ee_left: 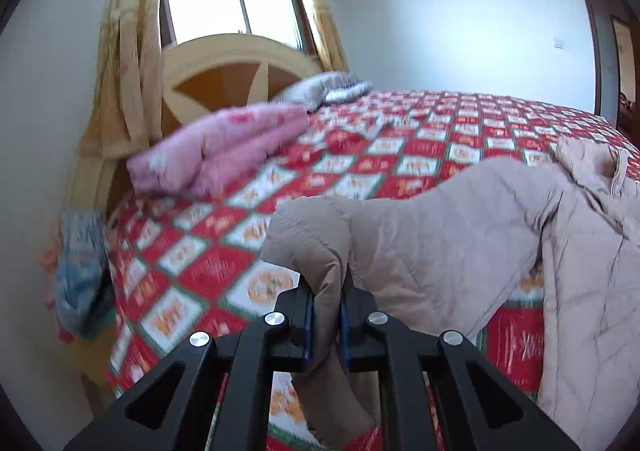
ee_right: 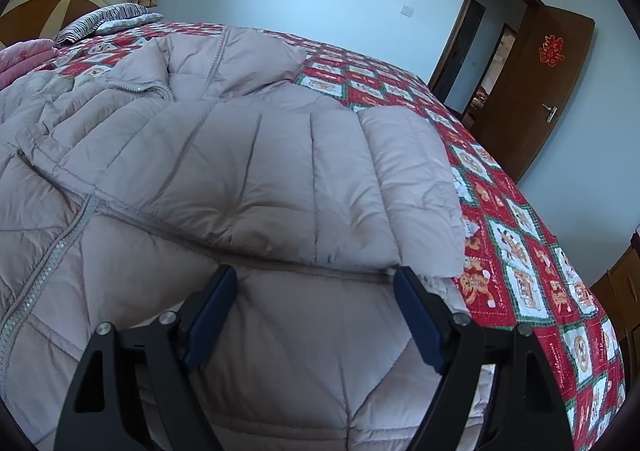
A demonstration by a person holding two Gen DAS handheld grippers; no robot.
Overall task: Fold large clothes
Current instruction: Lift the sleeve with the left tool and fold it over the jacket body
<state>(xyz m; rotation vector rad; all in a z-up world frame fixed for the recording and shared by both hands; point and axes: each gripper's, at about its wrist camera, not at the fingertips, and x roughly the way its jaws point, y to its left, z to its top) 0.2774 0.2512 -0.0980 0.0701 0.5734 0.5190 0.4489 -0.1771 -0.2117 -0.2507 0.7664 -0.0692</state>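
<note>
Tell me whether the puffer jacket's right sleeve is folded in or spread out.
Folded in: in the right wrist view the sleeve lies across the jacket front, its cuff ending near the jacket's edge.

The jacket (ee_right: 248,171) lies spread on the bed (ee_right: 520,251). In the left wrist view, a folded blanket (ee_left: 216,151) sits at 10 o'clock from the jacket's lifted sleeve (ee_left: 320,243), a pillow (ee_left: 324,89) behind it at 12, against the headboard (ee_left: 224,67). The door (ee_right: 548,91) stands beyond the bed at 2 o'clock.

Patchwork bedspread (ee_right: 516,251), pink blanket (ee_left: 216,155), door (ee_right: 536,91)
</note>
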